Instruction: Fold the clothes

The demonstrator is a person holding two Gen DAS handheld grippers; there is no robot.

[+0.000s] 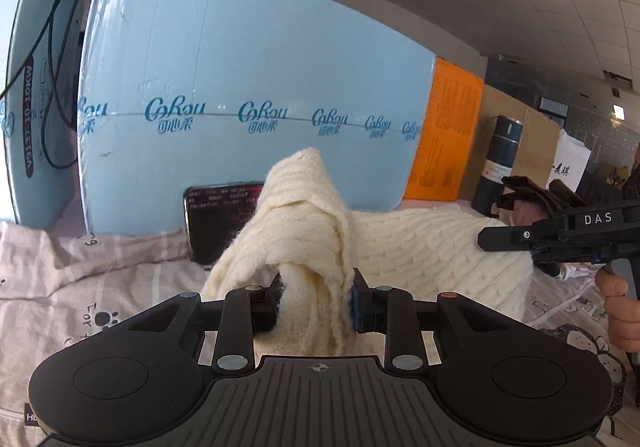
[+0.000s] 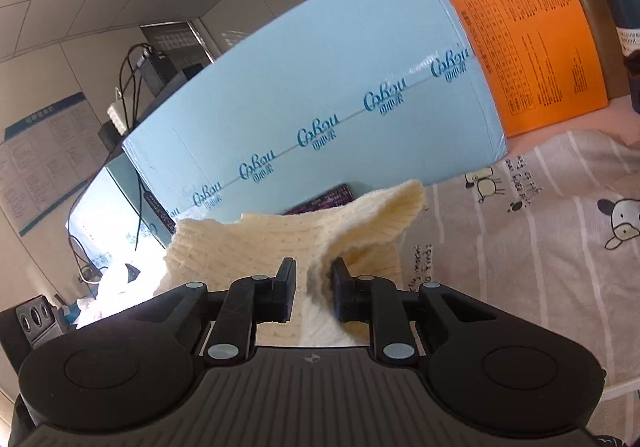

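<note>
Gripping a bunched fold of cream knit sweater (image 1: 316, 247) between the left tongs (image 1: 316, 303), pads pressed into the wool. Pinching another edge of the same sweater (image 2: 296, 243), right tongs (image 2: 314, 291) clamped on it, lifted off the bed. Trailing rest of the sweater across a patterned bedsheet (image 1: 80, 279). Beyond: dark phone (image 1: 216, 223), big blue box (image 1: 248, 87), orange panel (image 2: 528, 31), blue flask (image 1: 500, 167).
</note>
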